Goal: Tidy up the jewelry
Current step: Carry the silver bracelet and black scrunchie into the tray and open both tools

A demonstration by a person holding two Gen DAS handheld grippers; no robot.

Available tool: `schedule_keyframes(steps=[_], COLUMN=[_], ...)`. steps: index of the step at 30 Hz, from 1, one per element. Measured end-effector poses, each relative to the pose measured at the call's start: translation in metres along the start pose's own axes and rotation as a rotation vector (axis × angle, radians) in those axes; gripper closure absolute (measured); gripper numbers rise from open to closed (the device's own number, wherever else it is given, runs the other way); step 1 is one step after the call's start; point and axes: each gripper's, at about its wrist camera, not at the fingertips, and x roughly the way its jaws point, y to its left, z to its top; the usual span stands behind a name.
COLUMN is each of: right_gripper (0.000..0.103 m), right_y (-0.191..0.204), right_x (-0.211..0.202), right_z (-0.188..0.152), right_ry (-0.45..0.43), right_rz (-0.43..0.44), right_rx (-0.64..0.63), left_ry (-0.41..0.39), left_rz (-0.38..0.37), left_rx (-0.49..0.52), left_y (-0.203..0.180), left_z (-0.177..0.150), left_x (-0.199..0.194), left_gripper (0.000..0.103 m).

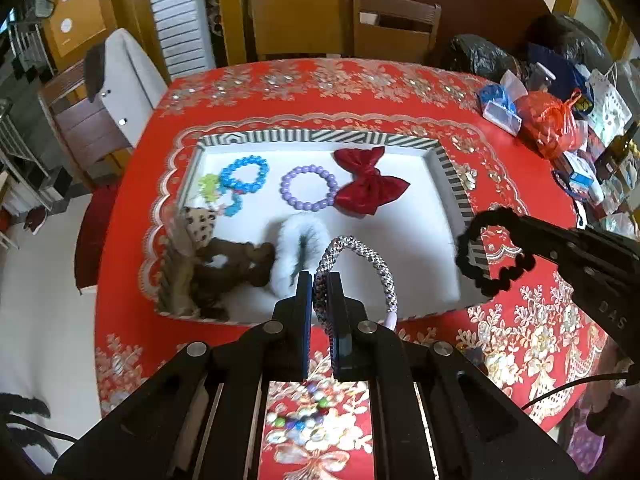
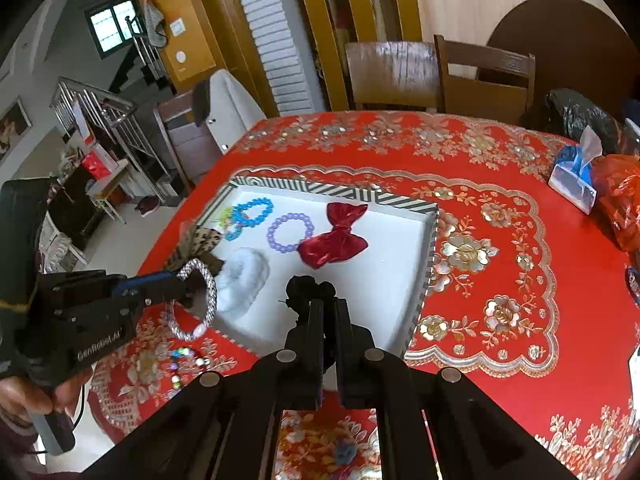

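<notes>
From the left wrist, the left gripper (image 1: 320, 280) pinches a silver braided bracelet (image 1: 362, 258), glittery and rope-like, above the near edge of the white tray (image 1: 400, 216) with its striped rim. Inside lie a velvet red bow (image 1: 366, 180), a glossy purple bead bracelet (image 1: 308, 188) and a fluffy white scrunchie (image 1: 298, 250).

From the right wrist, the right gripper (image 2: 326, 304) is clamped on a fuzzy black scrunchie (image 2: 308, 286) over the tray (image 2: 384, 284).

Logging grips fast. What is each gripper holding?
Left gripper: shut on silver braided ring bracelet.
Right gripper: shut on black scalloped hair tie.
</notes>
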Motion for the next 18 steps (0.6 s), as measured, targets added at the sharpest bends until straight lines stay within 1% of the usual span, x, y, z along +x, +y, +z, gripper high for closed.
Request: schedule_keyframes(steps=[5,11,14,18], right_gripper=[0.099,0.099,0.099,0.099], right_y=[-0.009,-0.017,-0.026,-0.04], right_x=[0.029,0.072,0.093,0.111], right_z=[0.009,0.017,0.021,0.028], right_ry=[0.046,0.115,0.151,0.176], right_rz=[0.015,0.028,-0.019,-0.089], right_rx=[0.034,0.07,0.072,0.072], left_ry=[0.033,0.096,0.117,0.143], left_rz=[-0.008,-0.016,-0.013,-0.015], left_rx=[0.008,0.005,0.006,0.026], left_y=[-0.009,-0.013,-0.014,-0.019], left_z=[0.007,0.014,0.017,0.02], left_x=[0.026,0.065,0.08,0.096], left_gripper=[0.097,0.097,0.097,0.097])
